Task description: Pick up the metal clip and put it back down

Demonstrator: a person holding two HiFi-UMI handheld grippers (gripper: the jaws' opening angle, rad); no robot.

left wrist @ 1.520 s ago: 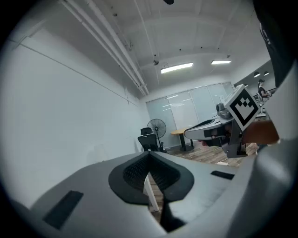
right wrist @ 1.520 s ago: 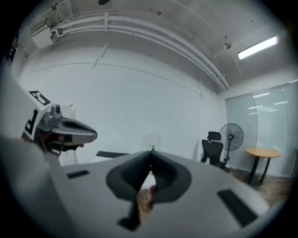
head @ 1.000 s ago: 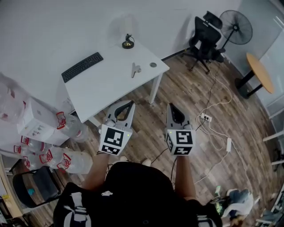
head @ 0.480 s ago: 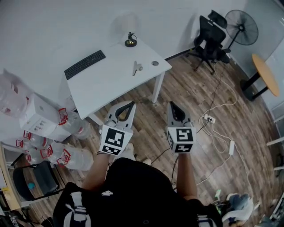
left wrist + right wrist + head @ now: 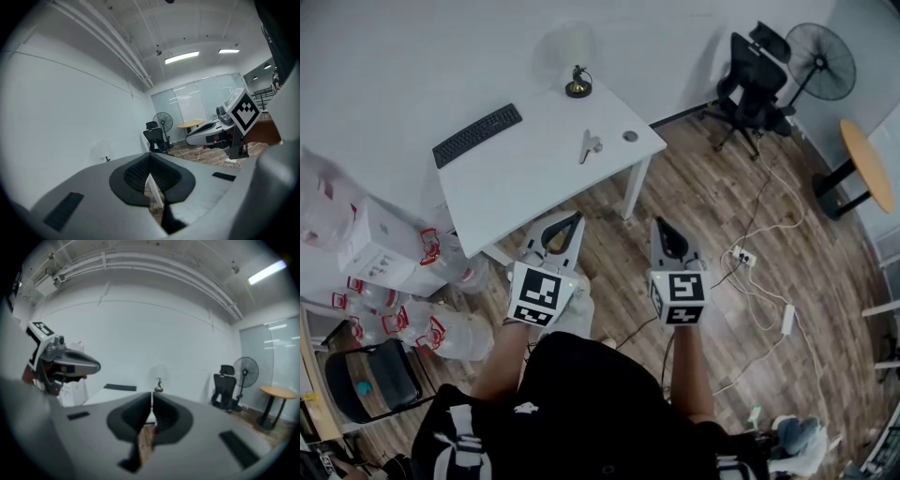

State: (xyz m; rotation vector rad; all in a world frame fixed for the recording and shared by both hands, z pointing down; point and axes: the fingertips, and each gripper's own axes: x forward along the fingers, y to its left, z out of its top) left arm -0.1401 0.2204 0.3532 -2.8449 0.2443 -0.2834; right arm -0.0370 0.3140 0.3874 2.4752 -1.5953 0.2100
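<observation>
Ahead, white table [image 5: 525, 183] with keyboard [image 5: 477, 136] and metal clip [image 5: 588, 145] on wood floor [image 5: 722, 220]

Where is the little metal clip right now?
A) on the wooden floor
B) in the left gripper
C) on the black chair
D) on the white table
D: the metal clip lies on the white table, right of the keyboard, away from the left gripper and right gripper, both shut and empty.

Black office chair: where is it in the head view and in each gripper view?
Head view: chair at upper right, on the wood floor.
Left gripper view: chair near the centre.
Right gripper view: chair right of centre.
Shared landmark: the standing fan stands beside it in all three views.
</observation>
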